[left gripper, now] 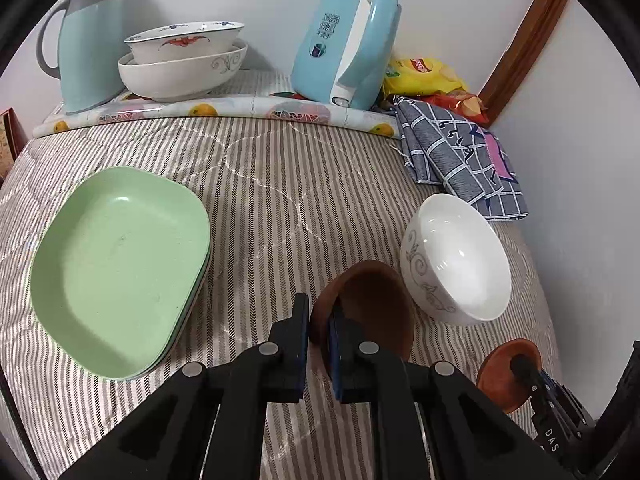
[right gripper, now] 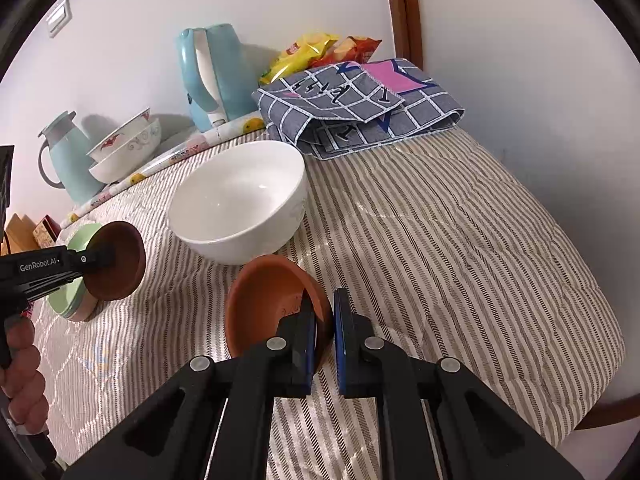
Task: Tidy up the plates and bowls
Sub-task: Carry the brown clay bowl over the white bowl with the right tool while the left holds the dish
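Note:
My left gripper (left gripper: pixel 319 309) is shut on the rim of a dark brown small bowl (left gripper: pixel 372 304), which is tilted on edge above the striped tablecloth (left gripper: pixel 280 184). A stack of green square plates (left gripper: pixel 120 272) lies to its left and a white bowl (left gripper: pixel 460 260) stands to its right. My right gripper (right gripper: pixel 325 301) is shut on the rim of a terracotta dish (right gripper: pixel 268 300), also tilted, just in front of the white bowl (right gripper: pixel 240 200). In the right wrist view the left gripper (right gripper: pixel 105 258) holds the brown bowl (right gripper: pixel 124 268) in front of the green plates (right gripper: pixel 66 300).
At the back stand a pale blue jug (left gripper: pixel 88 44), two nested patterned bowls (left gripper: pixel 180 64) and a blue kettle (left gripper: pixel 344 48) on a fruit-print mat. Snack bags (left gripper: pixel 424 76) and a folded checked cloth (right gripper: pixel 360 104) fill the back right corner. A person's hand (right gripper: pixel 20 372) grips the left handle.

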`<state>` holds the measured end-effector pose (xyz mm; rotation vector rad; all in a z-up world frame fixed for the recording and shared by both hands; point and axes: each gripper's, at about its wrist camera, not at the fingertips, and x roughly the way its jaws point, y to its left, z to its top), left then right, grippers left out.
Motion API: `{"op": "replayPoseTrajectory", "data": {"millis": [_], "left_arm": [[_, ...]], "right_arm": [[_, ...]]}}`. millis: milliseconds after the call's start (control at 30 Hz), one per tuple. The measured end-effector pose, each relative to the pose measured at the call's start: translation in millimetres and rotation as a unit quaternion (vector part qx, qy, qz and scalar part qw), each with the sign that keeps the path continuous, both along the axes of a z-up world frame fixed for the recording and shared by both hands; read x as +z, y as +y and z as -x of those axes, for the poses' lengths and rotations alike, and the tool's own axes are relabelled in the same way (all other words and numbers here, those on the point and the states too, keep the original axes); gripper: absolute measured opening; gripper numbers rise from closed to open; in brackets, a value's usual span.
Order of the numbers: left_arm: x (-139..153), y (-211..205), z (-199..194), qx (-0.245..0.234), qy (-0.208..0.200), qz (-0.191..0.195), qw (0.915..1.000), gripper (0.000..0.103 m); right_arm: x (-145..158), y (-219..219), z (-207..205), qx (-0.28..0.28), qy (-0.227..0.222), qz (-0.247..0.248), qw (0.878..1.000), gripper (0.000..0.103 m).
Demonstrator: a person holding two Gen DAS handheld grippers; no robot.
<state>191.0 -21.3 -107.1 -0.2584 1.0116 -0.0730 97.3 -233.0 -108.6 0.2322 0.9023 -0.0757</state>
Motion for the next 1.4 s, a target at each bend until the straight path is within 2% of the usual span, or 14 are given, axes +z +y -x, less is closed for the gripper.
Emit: {"op": "replayPoseTrajectory", "data": {"millis": [233, 967, 1400], "left_arm": [[12.2, 4.7, 8.1, 0.001, -0.010, 0.004, 0.9999, 0.009], [66.7, 24.2, 30.0, 0.004, -0.060, -0.015, 0.9981, 0.009], [82.4, 43.8, 28.2, 0.007, -0.074, -0.014, 0.9972, 0.009]], "right_arm": [[16.7, 2.0, 8.1, -0.003, -0.014, 0.003, 1.000, 0.009], [71.5, 18.8, 15.3, -0.011, -0.053, 0.015, 0.998, 0.009], [83.1, 30.5, 8.0, -0.012, -0.061, 0.021, 0.998, 0.009]]}}
